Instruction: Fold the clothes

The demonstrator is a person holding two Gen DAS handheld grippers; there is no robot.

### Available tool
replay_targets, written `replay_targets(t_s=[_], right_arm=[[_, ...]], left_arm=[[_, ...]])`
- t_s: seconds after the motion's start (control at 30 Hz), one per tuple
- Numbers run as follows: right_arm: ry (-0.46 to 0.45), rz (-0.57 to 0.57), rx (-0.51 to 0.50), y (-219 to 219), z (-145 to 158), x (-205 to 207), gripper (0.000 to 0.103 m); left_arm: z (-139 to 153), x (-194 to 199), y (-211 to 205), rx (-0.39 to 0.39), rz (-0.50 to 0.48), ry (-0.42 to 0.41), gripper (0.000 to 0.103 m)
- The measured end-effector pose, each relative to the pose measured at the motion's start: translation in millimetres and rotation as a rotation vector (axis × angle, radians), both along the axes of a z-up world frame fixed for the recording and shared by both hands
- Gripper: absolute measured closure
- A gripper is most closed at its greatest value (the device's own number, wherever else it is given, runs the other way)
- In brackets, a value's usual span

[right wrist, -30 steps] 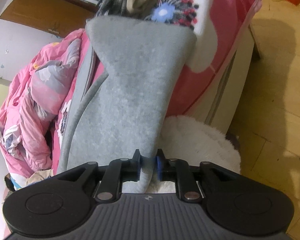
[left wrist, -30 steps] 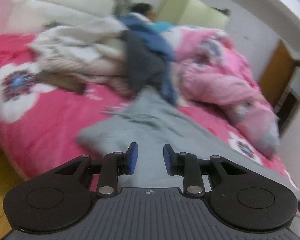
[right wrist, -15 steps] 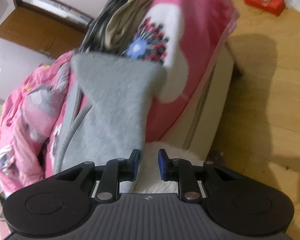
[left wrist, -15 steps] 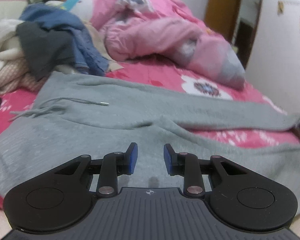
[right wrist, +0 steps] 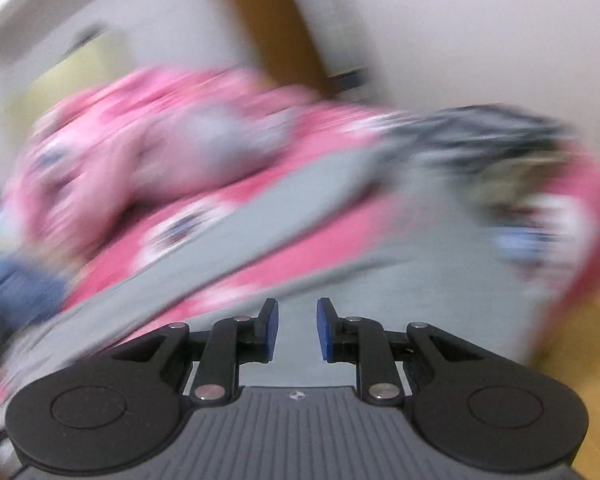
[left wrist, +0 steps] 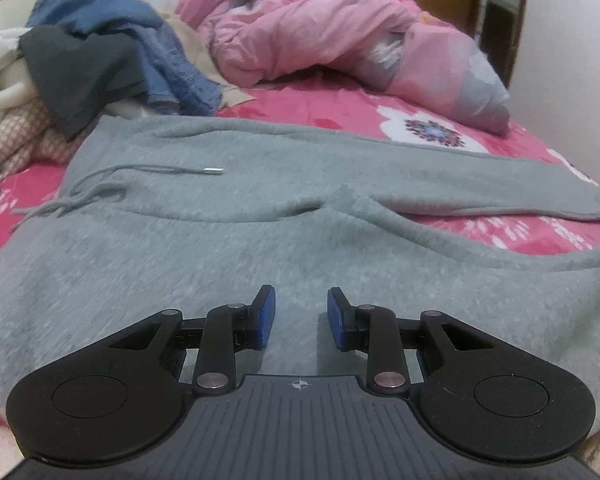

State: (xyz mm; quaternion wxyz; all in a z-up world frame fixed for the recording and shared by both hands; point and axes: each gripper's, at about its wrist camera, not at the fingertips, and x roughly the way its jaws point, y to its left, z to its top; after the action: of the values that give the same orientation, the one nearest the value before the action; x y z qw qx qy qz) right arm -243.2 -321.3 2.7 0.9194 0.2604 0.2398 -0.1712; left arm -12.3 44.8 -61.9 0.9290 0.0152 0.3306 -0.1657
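Grey sweatpants [left wrist: 228, 216] lie spread flat on the pink flowered bedcover [left wrist: 440, 112], waistband and drawstring [left wrist: 112, 184] to the left in the left wrist view, the two legs running off to the right and parted. Left gripper [left wrist: 299, 317] hangs low over the nearer leg, blue pads apart, nothing pinched. Right gripper [right wrist: 297, 329], seen through heavy blur, also has its pads apart over grey cloth, nothing between them. Beyond the pants: a heap of unfolded clothes [left wrist: 100, 64] and a bunched pink quilt [left wrist: 340, 32]
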Motion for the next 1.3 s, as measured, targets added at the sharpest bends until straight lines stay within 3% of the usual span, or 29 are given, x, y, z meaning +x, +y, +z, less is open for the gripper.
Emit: replay_targets(t_s=[0.13,0.23,0.3,0.37,0.4,0.5,0.7,0.8,0.9,0.97,1.03,1.13,1.23,1.3], right_arm=[[0.063,0.349,0.027,56,-8,90,0.080],[0.115,0.530,-0.020,99,-20,137,0.080],[0.170,0.619,-0.042,121,-36,168,0.081],[0.240,0.638,-0.058,131,-59,190,0.085],[0.233,0.623,-0.053,128,-65,193,0.090],[0.199,0.558,-0.008,116,-71,196,0.087],[0.083,0.372,0.001,69,-43,131,0.084],[0.040,0.183,-0.011,25,-30,79,0.082],[0.003,-0.082,-0.002,-33,-26,12,0.078],[-0.006,-0.266,0.030,-69,-28,-28,0.077],[-0.033,-0.364,0.086,-101,-34,-57,0.074],[-0.023,-0.406,0.098,-125,-40,-61,0.072],[-0.013,-0.317,0.067,-126,-36,-31,0.072],[-0.005,-0.259,0.051,-126,-34,-11,0.072]], left_arm=[[-8,2,-13,0.068,-0.014,-0.012,0.075],[-16,6,-19,0.108,0.004,-0.016,0.074],[-17,7,-19,0.108,0.009,-0.024,0.074],[-19,9,-19,0.101,0.012,-0.024,0.074],[-19,10,-18,0.096,0.013,-0.022,0.073],[-19,10,-15,0.084,0.007,-0.025,0.073],[-17,9,-13,0.069,0.009,-0.020,0.072],[-15,9,-14,0.070,0.026,-0.015,0.070],[-13,8,-15,0.080,0.042,-0.010,0.070],[-12,8,-15,0.089,0.053,-0.008,0.070],[-9,7,-16,0.100,0.067,-0.010,0.070],[-2,3,-18,0.111,0.087,-0.030,0.070],[8,-5,-24,0.105,0.079,-0.062,0.070],[14,-11,-36,0.092,0.015,-0.088,0.070]])
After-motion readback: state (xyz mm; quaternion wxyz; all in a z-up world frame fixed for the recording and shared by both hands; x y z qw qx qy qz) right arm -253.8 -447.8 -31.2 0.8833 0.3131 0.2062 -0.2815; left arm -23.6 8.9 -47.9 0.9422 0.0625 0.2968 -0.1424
